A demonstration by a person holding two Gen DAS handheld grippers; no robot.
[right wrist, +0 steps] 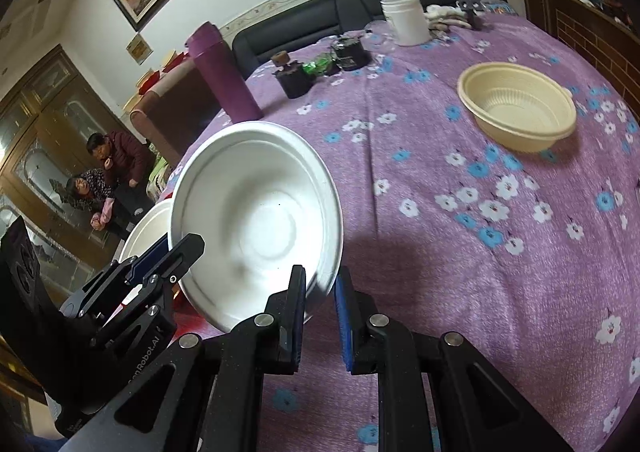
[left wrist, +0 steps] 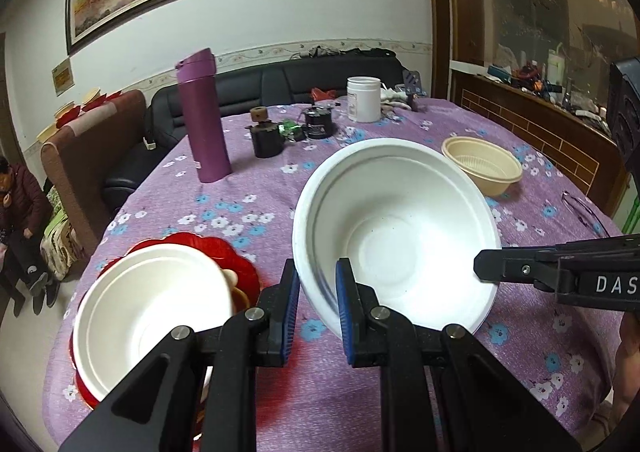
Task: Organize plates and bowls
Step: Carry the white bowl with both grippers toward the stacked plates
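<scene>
On a round table under a purple flowered cloth [left wrist: 248, 187], a white bowl [left wrist: 132, 304] sits at the left on a red plate [left wrist: 224, 252]. Beside it, the left gripper [left wrist: 318, 304] pinches the near rim of a larger white bowl [left wrist: 400, 228], held tilted above the cloth. The right gripper [right wrist: 320, 308] clamps the opposite rim. Farther right stands a cream bowl [left wrist: 484, 167].

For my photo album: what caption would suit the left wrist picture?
Two handheld grippers, left gripper and right gripper, pinch opposite rims of a tilted white bowl above a flowered purple tablecloth.
</scene>
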